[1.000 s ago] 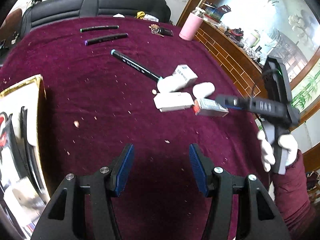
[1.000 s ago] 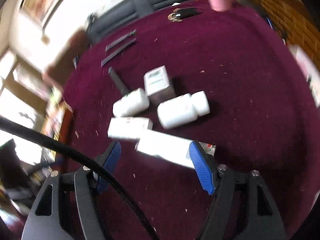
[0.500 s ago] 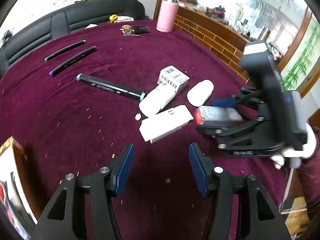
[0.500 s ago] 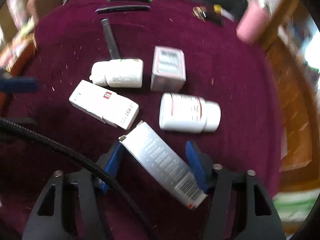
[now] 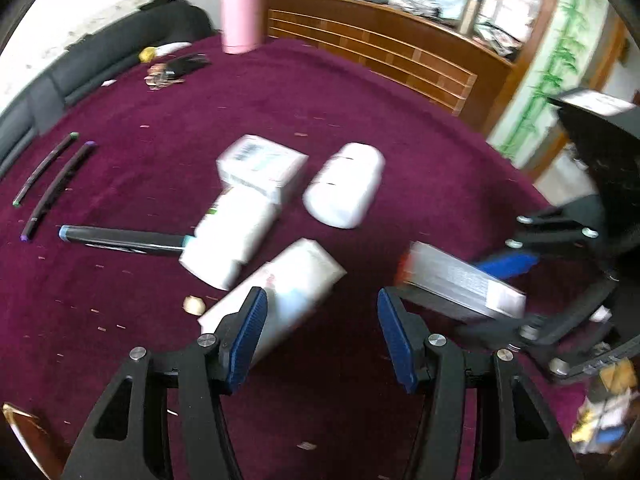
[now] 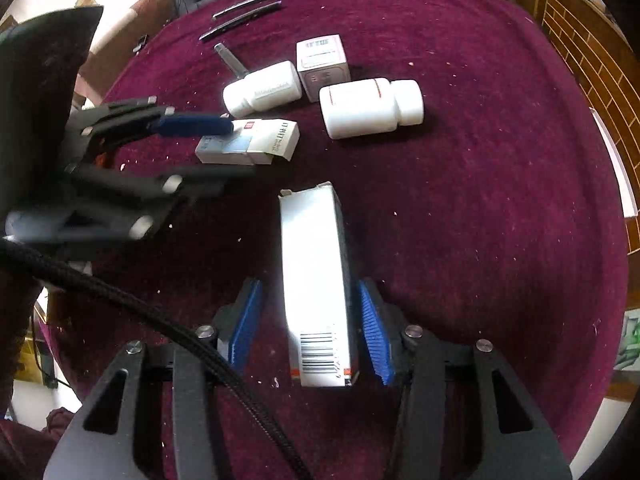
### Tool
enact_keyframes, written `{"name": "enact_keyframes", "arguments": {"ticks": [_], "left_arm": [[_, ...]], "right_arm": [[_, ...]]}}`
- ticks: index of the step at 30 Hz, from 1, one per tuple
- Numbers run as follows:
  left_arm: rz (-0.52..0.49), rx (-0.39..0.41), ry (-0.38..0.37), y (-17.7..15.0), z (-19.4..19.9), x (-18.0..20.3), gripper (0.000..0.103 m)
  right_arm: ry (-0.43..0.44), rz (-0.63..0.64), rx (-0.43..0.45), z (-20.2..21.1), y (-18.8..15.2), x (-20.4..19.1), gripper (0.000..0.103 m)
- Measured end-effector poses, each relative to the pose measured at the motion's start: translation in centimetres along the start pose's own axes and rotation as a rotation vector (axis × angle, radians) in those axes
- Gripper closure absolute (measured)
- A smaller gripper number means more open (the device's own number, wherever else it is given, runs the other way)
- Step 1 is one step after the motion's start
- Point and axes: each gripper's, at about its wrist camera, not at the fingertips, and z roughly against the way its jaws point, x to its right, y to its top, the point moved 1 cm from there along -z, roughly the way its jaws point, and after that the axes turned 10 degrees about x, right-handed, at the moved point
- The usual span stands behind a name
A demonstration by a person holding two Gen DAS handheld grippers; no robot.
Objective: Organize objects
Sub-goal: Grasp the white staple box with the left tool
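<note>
A long silver-white box [image 6: 316, 280] lies lengthwise on the maroon cloth between the jaws of my right gripper [image 6: 308, 284]. The jaws are closing: the right pad is at the box's side, while a gap shows at the left pad. In the left wrist view the same box [image 5: 452, 284] sits in the right gripper [image 5: 492, 296]. My left gripper [image 5: 320, 294] is open, low over the near end of a flat white box [image 5: 288, 280]. The right wrist view shows the left gripper [image 6: 216, 148] straddling that box [image 6: 256, 140].
Two white bottles [image 6: 372, 108] [image 6: 260, 88], a small cube box [image 6: 322, 60] and a black marker [image 5: 120, 238] lie just beyond. Two thin pens [image 5: 52, 176], keys [image 5: 176, 68] and a pink flask [image 5: 240, 16] sit farther back. A wooden cabinet [image 5: 380, 48] borders the table.
My left gripper has moved in over the flat white box and rolled. The right jaws have narrowed around the silver-white box, which now lies straight between them.
</note>
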Motion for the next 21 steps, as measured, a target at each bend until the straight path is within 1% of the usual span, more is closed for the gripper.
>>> {"name": "enact_keyframes", "arguments": {"ticks": [3,4,7,8,11,12,14,16,17,19,21], "left_arm": [[-0.110,-0.009,0.101,-0.2,-0.1,1.4,0.053],[-0.127,-0.002,0.126,-0.1,0.0,1.4,0.053],[-0.176,0.018,0.177,0.4,0.2,0.5,0.053],[-0.198,0.009,0.185,0.3,-0.1,0.2,0.053],[-0.221,-0.065,0.139,-0.1,-1.7,-0.1,0.052],[-0.223,-0.051,0.129,0.1,-1.8,0.0,0.051],[-0.169,-0.072,0.068,0.1,-1.7,0.2,0.051],[-0.161,-0.072,0.013,0.0,-1.4,1.0,0.051],[-0.170,-0.077,0.005,-0.2,-1.3,1.6,0.051],[-0.208,-0.092,0.042,-0.4,-1.4,2.9,0.051],[-0.209,-0.094,0.079,-0.1,-1.8,3.3,0.051]], "right_arm": [[-0.004,0.000,0.015,0.5,-0.4,0.5,0.056],[-0.008,0.002,0.018,0.6,-0.7,0.4,0.056],[-0.024,0.017,0.025,1.5,-1.6,-0.1,0.056],[-0.027,0.017,0.027,1.7,-1.7,0.0,0.055],[-0.024,0.008,0.028,2.0,-1.7,-0.2,0.055],[-0.022,0.004,0.029,2.1,-1.8,-0.1,0.055],[-0.017,-0.005,0.032,2.5,-2.2,0.0,0.055],[-0.015,-0.007,0.034,2.2,-1.8,0.0,0.055],[-0.014,-0.006,0.036,2.4,-2.0,0.1,0.054],[-0.017,-0.003,0.041,2.6,-2.1,0.1,0.053],[-0.026,-0.001,0.049,2.9,-2.4,0.1,0.051]]}}
